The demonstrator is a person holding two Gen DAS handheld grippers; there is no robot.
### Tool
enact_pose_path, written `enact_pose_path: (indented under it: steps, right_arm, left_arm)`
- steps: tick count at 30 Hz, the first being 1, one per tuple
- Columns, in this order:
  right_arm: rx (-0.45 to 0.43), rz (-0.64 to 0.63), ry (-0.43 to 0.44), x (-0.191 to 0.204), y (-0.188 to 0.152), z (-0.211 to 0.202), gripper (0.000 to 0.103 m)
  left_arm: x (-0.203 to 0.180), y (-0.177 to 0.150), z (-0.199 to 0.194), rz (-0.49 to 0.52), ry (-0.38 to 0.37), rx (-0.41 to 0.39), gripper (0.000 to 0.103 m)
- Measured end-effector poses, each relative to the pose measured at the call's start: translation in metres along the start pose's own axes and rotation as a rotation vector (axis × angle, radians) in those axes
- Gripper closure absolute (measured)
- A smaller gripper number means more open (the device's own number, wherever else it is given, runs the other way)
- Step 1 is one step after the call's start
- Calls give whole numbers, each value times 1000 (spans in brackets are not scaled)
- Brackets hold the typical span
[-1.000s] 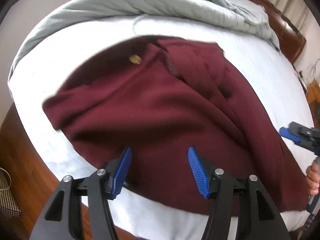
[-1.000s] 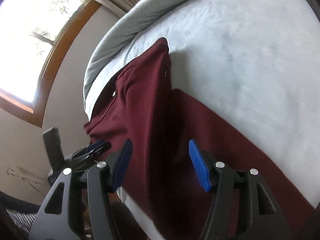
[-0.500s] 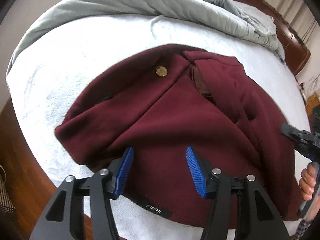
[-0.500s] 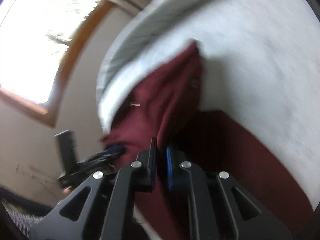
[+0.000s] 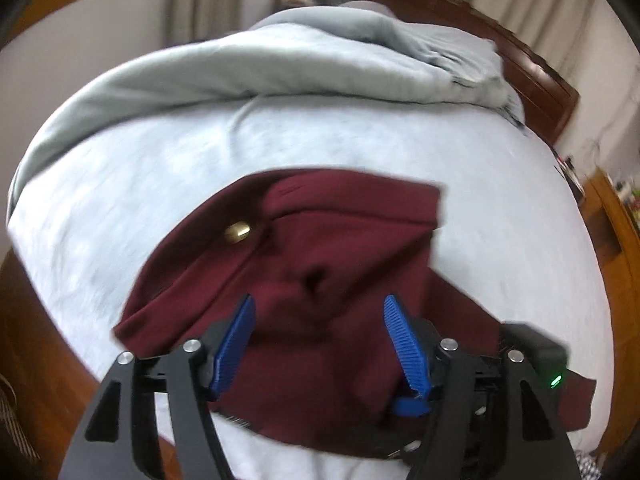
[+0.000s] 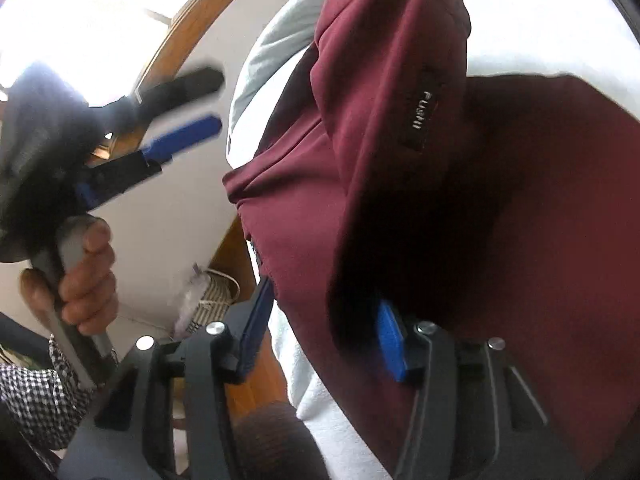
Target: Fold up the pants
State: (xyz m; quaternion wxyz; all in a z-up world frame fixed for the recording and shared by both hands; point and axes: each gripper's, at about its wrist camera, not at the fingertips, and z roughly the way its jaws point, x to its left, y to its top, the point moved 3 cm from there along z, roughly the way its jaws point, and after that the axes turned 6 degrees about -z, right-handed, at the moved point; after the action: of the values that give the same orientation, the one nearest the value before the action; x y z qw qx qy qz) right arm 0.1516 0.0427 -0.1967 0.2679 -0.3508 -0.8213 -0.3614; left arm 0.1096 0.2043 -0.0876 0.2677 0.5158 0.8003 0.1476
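Dark red pants (image 5: 320, 264) lie bunched on the white bed sheet (image 5: 168, 160), waistband and brass button (image 5: 237, 232) facing up. My left gripper (image 5: 320, 344) is open and empty, hovering over the near part of the pants. In the right wrist view the pants (image 6: 400, 160) fill the frame, with a black label (image 6: 421, 116) on a raised fold. My right gripper (image 6: 324, 328) is open with its jaws on either side of the hanging cloth edge. The left gripper (image 6: 176, 136) shows there at upper left, open, held by a hand.
A grey duvet (image 5: 280, 64) is piled at the back of the bed, before a dark wooden headboard (image 5: 520, 60). The bed's wooden frame edge (image 5: 24, 320) runs along the left. A wooden nightstand (image 5: 616, 208) stands at right. A striped basket (image 6: 212, 292) sits on the floor.
My right gripper was open, shut half a second ago, and now stands open again at the cloth edge. The pants have been pulled into a more compact bunch. My left gripper stayed open.
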Motion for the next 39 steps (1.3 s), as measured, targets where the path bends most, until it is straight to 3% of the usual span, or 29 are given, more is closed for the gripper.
enact_pose_path:
  steps: [3,7,9,16,17,21,28,35,39]
  right_arm:
    - [-30,19,5,-3,-4,-3,52]
    - [-57,3,-6,-7,-11,-12,51]
    - [-66,-3,-17,-7,-13,-14,51]
    - [-94,4,-18,-1,-15,-10,51]
    - [-97,6,-17,-2,-15,-10,51]
    - [-99,7,-17,-1,-16,-9,51]
    - [-105,27,8,-7,-18,-16,51]
    - [-103,37,-22,-10,-18,-28,51]
    - [-100,39,-36,-10,-18,-33,51]
  left_arm:
    - [-40,8,12,87,-4,9,36]
    - [-80,21,39,233,116,59,36]
    - [-91,23,54,277,195,97,36]
    - [-98,27,95,350,321,205,35]
    - [-97,27,99,343,327,216,39]
    - [-80,30,105,225,252,271,83]
    - [-54,32,69,134,190,167,90]
    - [4,14,20,64,230,53,90]
    - [51,-7,7,-37,238,56,90]
